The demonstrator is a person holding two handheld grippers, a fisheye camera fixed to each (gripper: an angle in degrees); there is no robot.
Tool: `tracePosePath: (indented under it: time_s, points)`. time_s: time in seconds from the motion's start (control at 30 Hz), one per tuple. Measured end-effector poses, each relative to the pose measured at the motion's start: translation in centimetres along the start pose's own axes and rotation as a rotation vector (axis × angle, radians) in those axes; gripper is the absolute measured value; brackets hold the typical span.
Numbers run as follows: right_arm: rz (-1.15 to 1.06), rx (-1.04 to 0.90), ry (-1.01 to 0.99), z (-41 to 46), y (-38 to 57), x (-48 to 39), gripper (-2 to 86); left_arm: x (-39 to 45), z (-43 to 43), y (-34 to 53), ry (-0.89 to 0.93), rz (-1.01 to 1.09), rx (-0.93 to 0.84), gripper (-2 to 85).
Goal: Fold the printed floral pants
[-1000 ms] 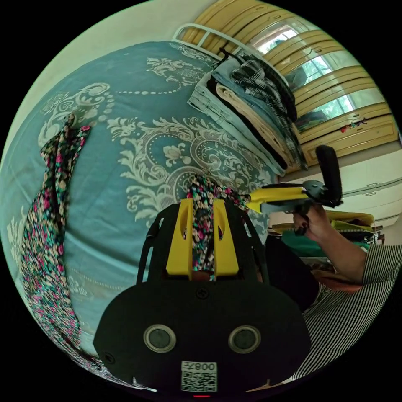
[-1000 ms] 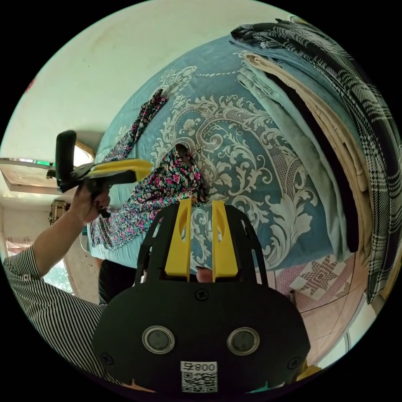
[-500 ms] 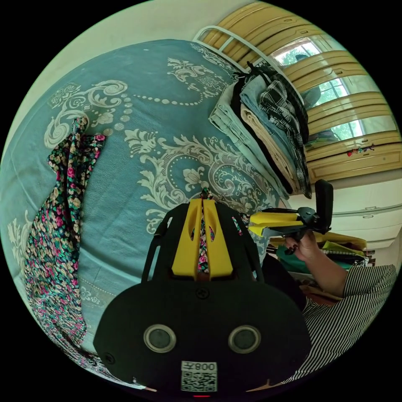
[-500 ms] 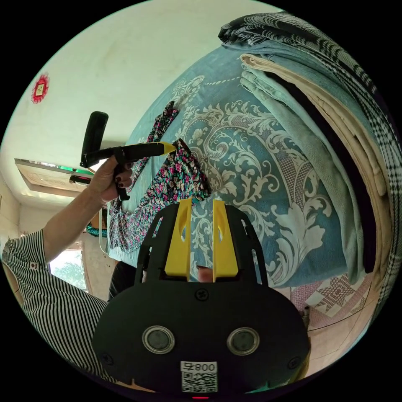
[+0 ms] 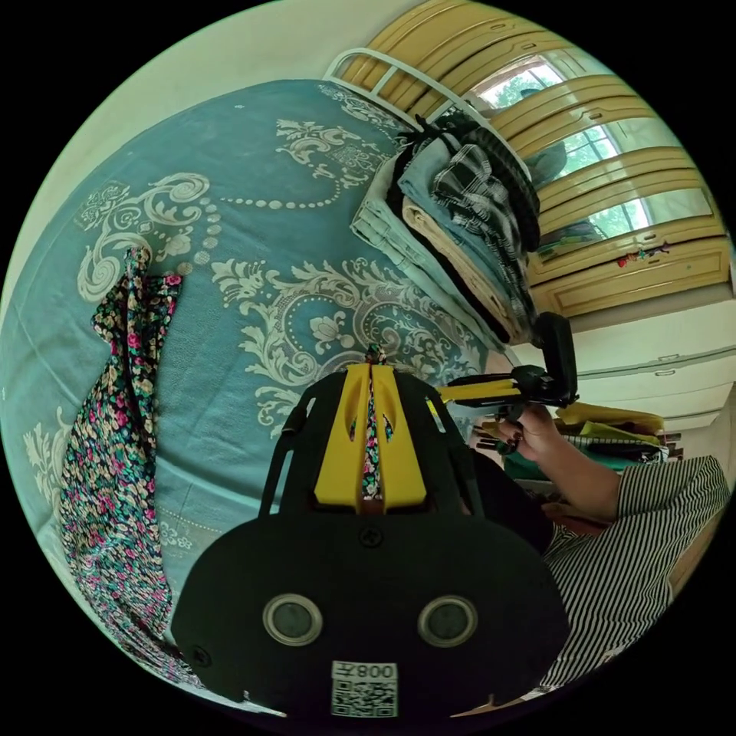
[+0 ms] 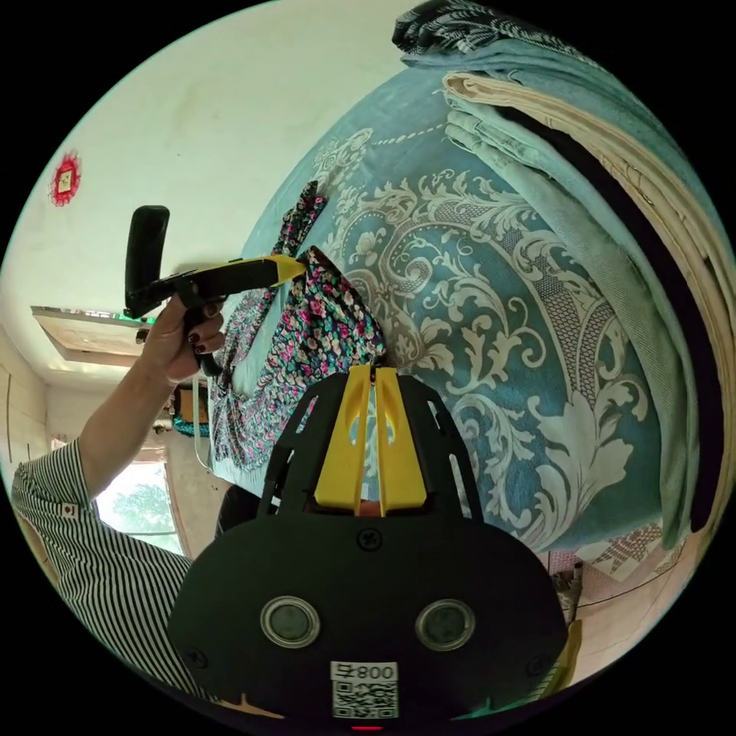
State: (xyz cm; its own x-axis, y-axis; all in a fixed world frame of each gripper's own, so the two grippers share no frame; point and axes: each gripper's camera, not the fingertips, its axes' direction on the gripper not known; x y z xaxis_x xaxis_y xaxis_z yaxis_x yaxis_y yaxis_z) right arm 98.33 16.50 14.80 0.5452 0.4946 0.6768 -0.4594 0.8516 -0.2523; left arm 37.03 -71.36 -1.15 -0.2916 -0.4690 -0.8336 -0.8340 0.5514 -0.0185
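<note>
Since the earlier frames the right hand-held gripper [image 6: 373,373] is coming together: its jaws, spread a moment ago, are now lying pressed against each other at the near edge of the pants [image 6: 326,314], though whether cloth is caught between them cannot be told. In the left gripper view it [image 5: 445,395] is showing edge-on, just beside the left one. The left hand-held gripper [image 5: 373,359] is still pinching a thin strip of the floral cloth between its jaws, as half a second ago; in the right gripper view it [image 6: 295,266] is holding the raised corner of the cloth.

The pants [image 5: 115,429] are lying on the bed [image 5: 253,192], with one end lifted at the two grippers and the rest trailing away along the bed's near edge as a long, narrow, crumpled band. The long axis is running from the pinched end outward toward the far leg tip [image 5: 138,264], well apart from both tools. Both grippers are sitting at the same end of the garment, near each other; the left one is the more surely engaged.

The stack of folded clothes [image 5: 452,222] is lying on the bed on the opposite side, well apart from the pants.

The coming move is judged to depend on drawing the held end along this axis to spread the band flat.
</note>
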Motion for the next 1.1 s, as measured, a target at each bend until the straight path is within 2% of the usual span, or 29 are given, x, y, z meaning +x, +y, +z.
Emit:
tracePosePath:
  time_s: [0.2, 0.37, 0.5, 0.73, 0.87, 0.97, 1.1]
  points:
    - [-0.068, 0.096, -0.182, -6.5, 3.5, -0.8, 0.6, 1.6, -1.6, -1.7, 0.118, 0.096, 0.024, 0.2]
    - [-0.026, 0.068, -0.155, -7.8, 5.6, 0.0, 0.5, 2.4, 2.5, -3.2, 0.089, 0.117, -0.111, 0.2]
    - [0.095, 0.032, -0.127, -5.9, 6.1, 2.5, 0.4, 1.3, 6.1, -3.3, 0.044, 0.028, -0.2, 0.6]
    - [0.18, -0.012, -0.113, -3.7, 6.2, 3.0, 0.5, -0.2, 6.0, -1.7, -0.005, 0.008, -0.247, 2.4]
    - [0.182, -0.001, -0.069, -3.6, 6.3, 1.8, 0.6, -1.8, 3.4, 0.3, 0.034, -0.072, -0.154, 2.6]
    - [0.177, 0.024, -0.028, -3.6, 6.3, 0.1, 0.5, -3.4, 0.1, 3.4, 0.068, -0.135, -0.013, 2.3]
    - [0.107, 0.05, 0.073, -3.4, 5.9, -4.1, 0.3, -5.5, -5.1, 11.6, 0.096, -0.183, 0.175, 1.6]
